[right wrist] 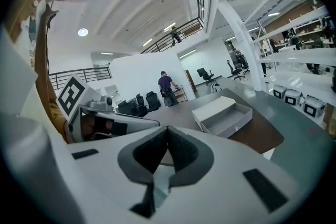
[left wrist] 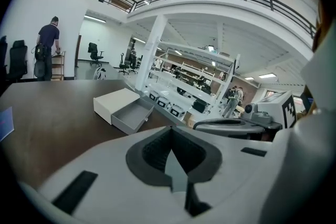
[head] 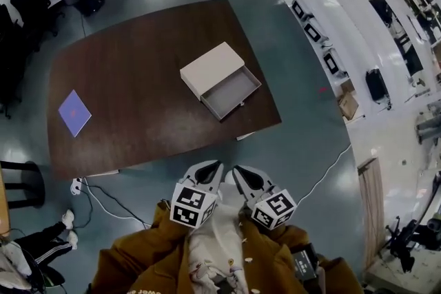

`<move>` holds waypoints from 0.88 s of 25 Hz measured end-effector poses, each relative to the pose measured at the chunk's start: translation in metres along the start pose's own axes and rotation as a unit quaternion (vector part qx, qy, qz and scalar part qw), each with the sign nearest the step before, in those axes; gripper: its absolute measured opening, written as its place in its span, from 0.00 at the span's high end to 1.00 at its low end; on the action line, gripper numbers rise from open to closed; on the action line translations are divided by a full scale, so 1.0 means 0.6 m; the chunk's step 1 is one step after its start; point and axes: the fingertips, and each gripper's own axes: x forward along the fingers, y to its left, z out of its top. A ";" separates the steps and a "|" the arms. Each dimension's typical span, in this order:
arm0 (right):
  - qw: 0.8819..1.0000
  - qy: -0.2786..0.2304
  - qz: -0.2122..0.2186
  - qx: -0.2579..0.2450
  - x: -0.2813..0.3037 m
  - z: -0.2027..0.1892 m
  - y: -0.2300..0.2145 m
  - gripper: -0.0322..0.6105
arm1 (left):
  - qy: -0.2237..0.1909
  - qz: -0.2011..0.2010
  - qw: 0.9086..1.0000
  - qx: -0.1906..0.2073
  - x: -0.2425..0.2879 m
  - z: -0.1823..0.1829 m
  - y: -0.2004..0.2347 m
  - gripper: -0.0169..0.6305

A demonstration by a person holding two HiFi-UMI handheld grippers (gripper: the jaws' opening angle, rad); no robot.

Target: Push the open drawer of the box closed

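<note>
Two grippers, the left gripper (head: 216, 166) and the right gripper (head: 238, 171), are held close to the person's chest, short of the near edge of the desk (head: 124, 65). Each has its fingers together with nothing between them. The box (head: 210, 67) sits on the desk's right half, well apart from both. Its drawer (head: 231, 93) stands pulled out toward the near right corner, so the slide axis runs diagonally from that corner toward the far left. Judgement: the right gripper is marginally nearer the drawer front, and the push should meet that front squarely and drive along the diagonal
</note>
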 end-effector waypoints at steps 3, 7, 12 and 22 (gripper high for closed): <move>1.000 0.003 0.009 -0.001 0.001 0.010 -0.027 0.94 | 0.003 0.008 1.000 0.003 0.022 0.009 -0.008 0.96; 1.000 0.018 0.017 -0.004 0.004 0.010 -0.055 0.94 | 0.008 0.028 1.000 -0.008 0.036 0.010 -0.002 0.96; 0.997 0.052 0.026 -0.043 0.026 -0.006 -0.084 0.94 | -0.003 0.056 0.998 -0.031 0.029 0.010 0.026 0.97; 0.992 0.089 0.013 -0.090 0.081 -0.028 -0.184 0.94 | 0.022 0.100 0.994 -0.028 0.089 -0.022 0.062 0.96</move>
